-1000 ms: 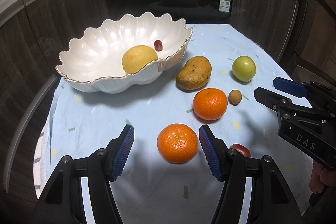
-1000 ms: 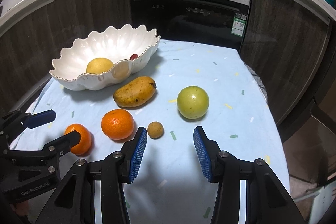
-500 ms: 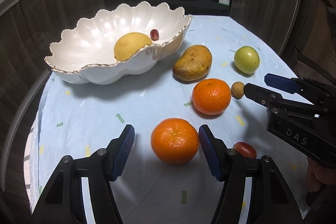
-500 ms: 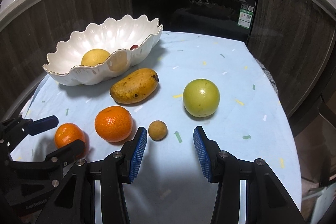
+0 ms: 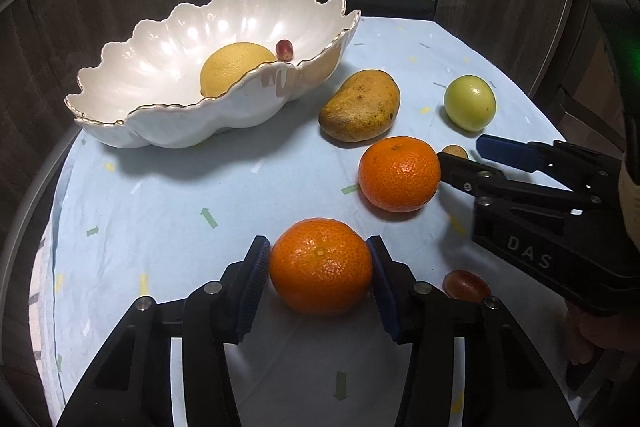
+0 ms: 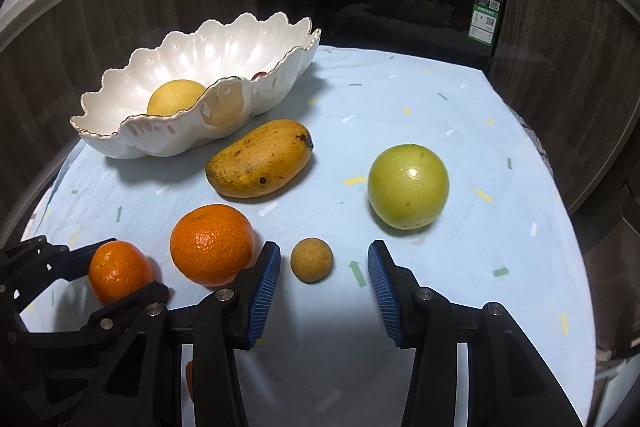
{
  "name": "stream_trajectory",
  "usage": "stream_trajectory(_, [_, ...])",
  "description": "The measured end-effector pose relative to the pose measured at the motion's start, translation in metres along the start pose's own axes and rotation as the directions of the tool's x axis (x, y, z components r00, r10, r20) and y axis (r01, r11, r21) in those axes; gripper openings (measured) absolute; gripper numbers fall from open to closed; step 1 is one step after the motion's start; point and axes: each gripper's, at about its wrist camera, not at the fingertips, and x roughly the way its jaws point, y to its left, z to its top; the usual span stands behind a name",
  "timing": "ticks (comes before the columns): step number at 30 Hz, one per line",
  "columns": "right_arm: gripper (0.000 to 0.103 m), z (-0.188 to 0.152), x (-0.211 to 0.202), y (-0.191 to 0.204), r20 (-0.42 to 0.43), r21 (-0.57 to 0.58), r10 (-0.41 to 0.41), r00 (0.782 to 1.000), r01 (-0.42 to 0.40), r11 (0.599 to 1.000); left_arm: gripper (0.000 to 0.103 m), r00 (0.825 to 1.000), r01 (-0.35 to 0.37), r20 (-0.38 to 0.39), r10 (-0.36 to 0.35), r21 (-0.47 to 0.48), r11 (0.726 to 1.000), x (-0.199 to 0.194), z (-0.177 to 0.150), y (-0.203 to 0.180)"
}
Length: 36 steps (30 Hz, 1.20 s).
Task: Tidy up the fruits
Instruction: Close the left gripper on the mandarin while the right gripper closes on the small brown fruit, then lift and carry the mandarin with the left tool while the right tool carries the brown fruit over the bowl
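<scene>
L hand-held gripper (image 5: pixel 318 277) jaws just closing; R hand-held gripper (image 6: pixel 323 281) parted, angled down

Bare cloth (image 5: pixel 168 211) before bowl (image 5: pixel 180 123)

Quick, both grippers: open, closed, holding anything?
Left gripper: jaws have just been closing, pads now against the near orange, which sits on the cloth.
Right gripper: open, small brown fruit between its jaws, untouched.

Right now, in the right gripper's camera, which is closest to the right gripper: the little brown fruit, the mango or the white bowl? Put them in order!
1. Little brown fruit: between the right gripper fingers, untouched.
2. Mango: farther back, left of middle.
3. White bowl: farthest, back left.
</scene>
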Motion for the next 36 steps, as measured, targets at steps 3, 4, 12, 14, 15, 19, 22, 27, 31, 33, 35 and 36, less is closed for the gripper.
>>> stream_trajectory(3, [0.039, 0.001, 0.004, 0.0, -0.014, 0.009, 0.011, 1.0, -0.011, 1.0, 0.046, 1.0, 0.008, -0.001, -0.008, 0.003, 1.0, 0.0, 0.0, 0.0])
stream_trajectory(4, [0.035, 0.001, 0.005, -0.001, -0.021, 0.011, 0.013, 1.0, -0.013, 1.0, 0.046, 1.0, 0.009, 0.0, -0.009, 0.002, 1.0, 0.001, 0.001, 0.0])
stream_trajectory(12, [0.024, 0.001, 0.006, 0.005, -0.029, -0.005, 0.012, 1.0, -0.012, 1.0, 0.044, 1.0, 0.017, 0.002, -0.017, 0.0, 1.0, 0.0, 0.001, 0.002])
stream_trajectory(14, [0.023, 0.001, 0.006, 0.005, -0.028, -0.002, 0.012, 1.0, -0.013, 1.0, 0.044, 1.0, 0.015, 0.002, -0.015, -0.003, 1.0, 0.0, 0.001, 0.002])
stream_trajectory(15, [0.023, 0.001, 0.005, 0.005, -0.028, -0.001, 0.011, 1.0, -0.011, 1.0, 0.044, 1.0, 0.014, 0.002, -0.014, -0.003, 1.0, -0.001, 0.001, 0.002])
stream_trajectory(19, [0.023, 0.0, 0.002, 0.004, -0.025, 0.002, 0.006, 1.0, -0.006, 1.0, 0.044, 1.0, 0.01, 0.003, -0.01, -0.01, 1.0, -0.002, 0.001, 0.003])
stream_trajectory(22, [0.023, -0.001, 0.0, 0.004, -0.023, 0.005, 0.005, 1.0, -0.005, 1.0, 0.043, 1.0, 0.013, 0.002, -0.013, -0.013, 1.0, -0.005, 0.002, 0.004])
stream_trajectory(27, [0.023, -0.002, -0.006, 0.004, -0.017, 0.008, 0.007, 1.0, -0.007, 1.0, 0.043, 1.0, 0.01, 0.017, -0.01, -0.012, 1.0, -0.012, 0.004, 0.005])
stream_trajectory(31, [0.023, 0.0, -0.014, 0.005, -0.003, 0.009, 0.006, 1.0, -0.006, 1.0, 0.043, 0.999, 0.007, 0.032, -0.006, -0.013, 1.0, -0.018, 0.006, 0.005])
stream_trajectory(33, [0.023, 0.0, -0.019, 0.005, 0.004, 0.009, 0.005, 1.0, -0.005, 1.0, 0.043, 0.999, 0.005, 0.041, -0.004, -0.013, 1.0, -0.023, 0.007, 0.005])
stream_trajectory(35, [0.023, 0.0, -0.023, 0.005, 0.012, 0.009, 0.003, 1.0, -0.004, 1.0, 0.043, 0.999, 0.003, 0.051, -0.002, -0.013, 1.0, -0.027, 0.009, 0.005])
stream_trajectory(36, [0.023, 0.001, -0.026, 0.005, 0.017, 0.009, 0.002, 1.0, -0.002, 1.0, 0.043, 0.998, 0.002, 0.056, -0.001, -0.012, 1.0, -0.029, 0.009, 0.005])
